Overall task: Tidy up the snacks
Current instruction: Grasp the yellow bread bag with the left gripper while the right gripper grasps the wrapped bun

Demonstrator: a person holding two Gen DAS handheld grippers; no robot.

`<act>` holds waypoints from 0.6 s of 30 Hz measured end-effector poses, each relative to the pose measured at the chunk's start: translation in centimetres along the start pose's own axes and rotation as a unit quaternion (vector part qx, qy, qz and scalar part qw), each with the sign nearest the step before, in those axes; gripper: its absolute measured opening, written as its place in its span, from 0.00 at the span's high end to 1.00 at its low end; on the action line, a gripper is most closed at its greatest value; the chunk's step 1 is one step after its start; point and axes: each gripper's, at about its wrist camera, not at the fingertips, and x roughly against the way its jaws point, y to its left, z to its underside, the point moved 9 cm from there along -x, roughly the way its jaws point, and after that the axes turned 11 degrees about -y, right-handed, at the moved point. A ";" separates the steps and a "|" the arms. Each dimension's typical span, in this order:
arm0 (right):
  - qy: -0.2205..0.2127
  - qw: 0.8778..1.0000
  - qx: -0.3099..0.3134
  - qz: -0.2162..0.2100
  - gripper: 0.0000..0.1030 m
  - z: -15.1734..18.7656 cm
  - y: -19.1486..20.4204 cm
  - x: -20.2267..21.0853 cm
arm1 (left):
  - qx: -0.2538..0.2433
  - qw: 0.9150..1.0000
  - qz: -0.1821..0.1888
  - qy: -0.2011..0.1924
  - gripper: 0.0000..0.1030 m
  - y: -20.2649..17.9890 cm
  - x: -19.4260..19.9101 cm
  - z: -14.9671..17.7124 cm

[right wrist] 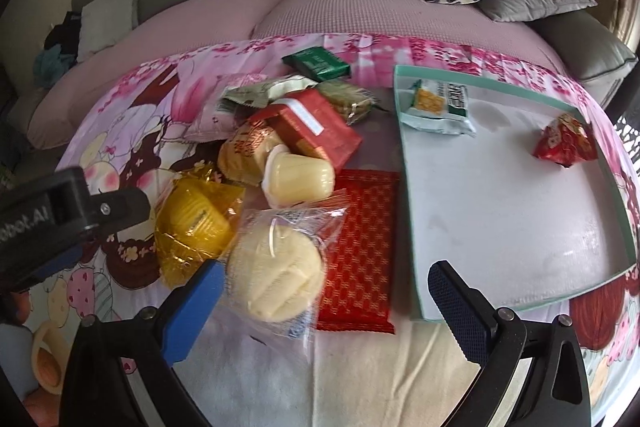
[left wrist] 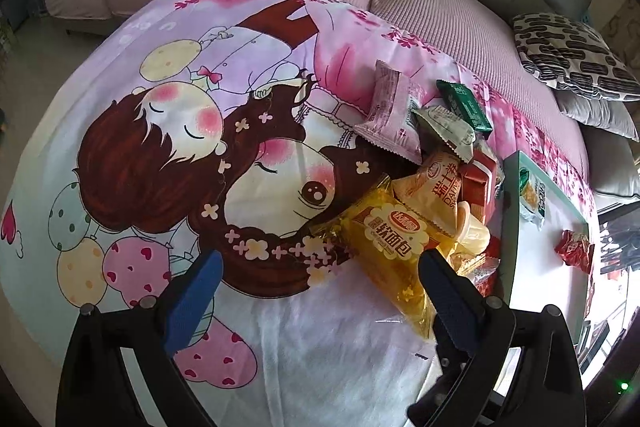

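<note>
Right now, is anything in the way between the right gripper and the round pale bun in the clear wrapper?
Nothing visible blocks it. The right gripper is open, and the round pale bun in its clear wrapper lies just ahead, beside its blue left finger, with the flat red patterned packet alongside.

I see soft daylight, glare whitening the shallow teal-rimmed white tray [right wrist: 500, 211], mild blur, and fisheye bending with dark corners.
</note>
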 end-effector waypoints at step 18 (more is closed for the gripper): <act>0.017 0.999 0.011 -0.027 0.12 1.2 0.9 -1.7 | -0.006 0.999 0.010 0.049 0.05 -0.9 -2.3 1.3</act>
